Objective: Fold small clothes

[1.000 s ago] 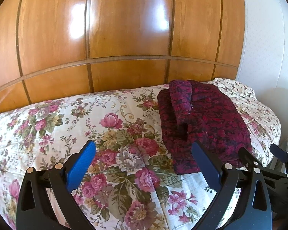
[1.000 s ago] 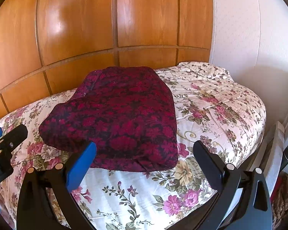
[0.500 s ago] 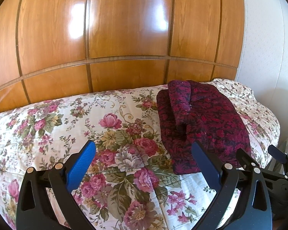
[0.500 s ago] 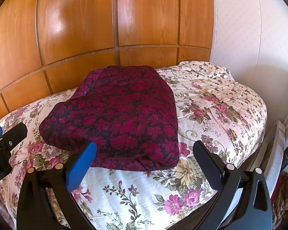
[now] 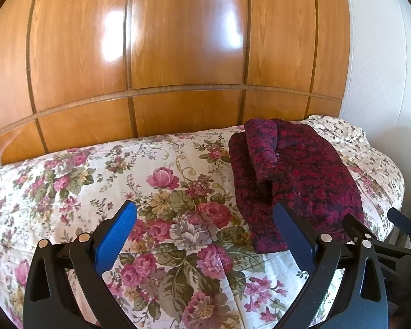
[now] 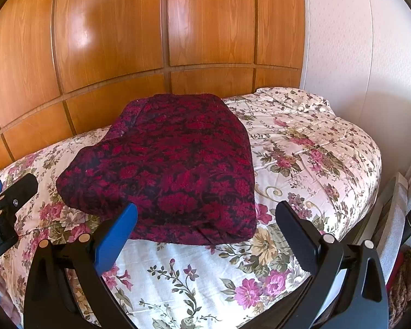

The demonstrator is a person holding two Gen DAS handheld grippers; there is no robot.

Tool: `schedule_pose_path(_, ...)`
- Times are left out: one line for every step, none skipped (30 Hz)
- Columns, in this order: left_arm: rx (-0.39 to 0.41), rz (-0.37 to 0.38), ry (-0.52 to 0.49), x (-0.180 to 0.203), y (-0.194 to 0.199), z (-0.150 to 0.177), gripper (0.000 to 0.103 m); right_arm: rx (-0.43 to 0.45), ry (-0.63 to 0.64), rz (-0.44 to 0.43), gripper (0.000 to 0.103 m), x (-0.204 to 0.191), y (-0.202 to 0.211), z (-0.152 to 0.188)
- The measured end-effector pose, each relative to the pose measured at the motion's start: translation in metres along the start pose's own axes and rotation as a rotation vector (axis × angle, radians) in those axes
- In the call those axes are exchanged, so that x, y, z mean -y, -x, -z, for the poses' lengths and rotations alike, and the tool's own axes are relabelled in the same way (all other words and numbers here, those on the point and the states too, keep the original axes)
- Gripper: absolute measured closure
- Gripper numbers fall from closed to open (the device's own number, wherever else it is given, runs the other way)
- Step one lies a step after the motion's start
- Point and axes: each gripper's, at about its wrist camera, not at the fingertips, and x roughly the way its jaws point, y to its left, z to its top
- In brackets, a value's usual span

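Note:
A dark red and black patterned garment (image 6: 172,164) lies folded into a thick rectangle on the floral bedspread (image 6: 301,150). In the left wrist view the garment (image 5: 301,175) sits to the right, with a folded strip on its near-left part. My left gripper (image 5: 205,227) is open above the bedspread (image 5: 123,170), to the left of the garment and holding nothing. My right gripper (image 6: 205,227) is open just in front of the garment's near edge, empty. The right gripper's body (image 5: 397,233) shows at the far right of the left wrist view.
A glossy wooden panelled wardrobe (image 5: 178,54) rises directly behind the bed. A white wall (image 6: 356,41) stands to the right. The bed's right edge drops off beside a white panel (image 6: 394,219) and a brown furry item (image 6: 405,288). The left gripper's body (image 6: 2,208) shows at the left.
Both grippers have drifted slightly, the views shifting a little. The garment has not moved and both grippers stay open.

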Motion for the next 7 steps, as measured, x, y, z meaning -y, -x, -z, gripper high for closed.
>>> schedule_pose_path(-0.006, -0.001, 0.003, 0.0004, -0.0008, 0.0, 0.004, -0.001, -0.002, -0.002, 0.002, 0.0001, -0.0003, 0.0)
schedule_pose_path(-0.01, -0.001, 0.008, -0.0001, -0.0014, 0.0, 0.004, -0.002, -0.002, -0.002, 0.002, 0.0001, -0.0003, 0.0001)
schedule_pose_path(-0.011, -0.006, 0.014, -0.0003, -0.0018, 0.0002, 0.004, -0.002, -0.002, -0.002, 0.002, 0.0002, -0.0006, 0.0002)
schedule_pose_path(-0.011, -0.009, 0.017, -0.0007, -0.0023, 0.0001, 0.004, -0.002, -0.001, -0.002, 0.002, 0.0004, -0.0008, 0.0002)
schedule_pose_path(-0.011, -0.011, 0.018, -0.001, -0.002, 0.0002, 0.004, -0.002, -0.003, -0.003, 0.002, 0.0004, -0.0006, 0.0001)
schedule_pose_path(-0.013, -0.013, 0.02, -0.0013, -0.0026, 0.0003, 0.004, -0.004, -0.004, -0.003, 0.002, 0.0006, -0.0011, 0.0003)
schedule_pose_path(-0.015, -0.013, 0.023, -0.0019, -0.003, 0.0005, 0.004, -0.004, -0.004, -0.003, 0.002, 0.0008, -0.0009, 0.0005)
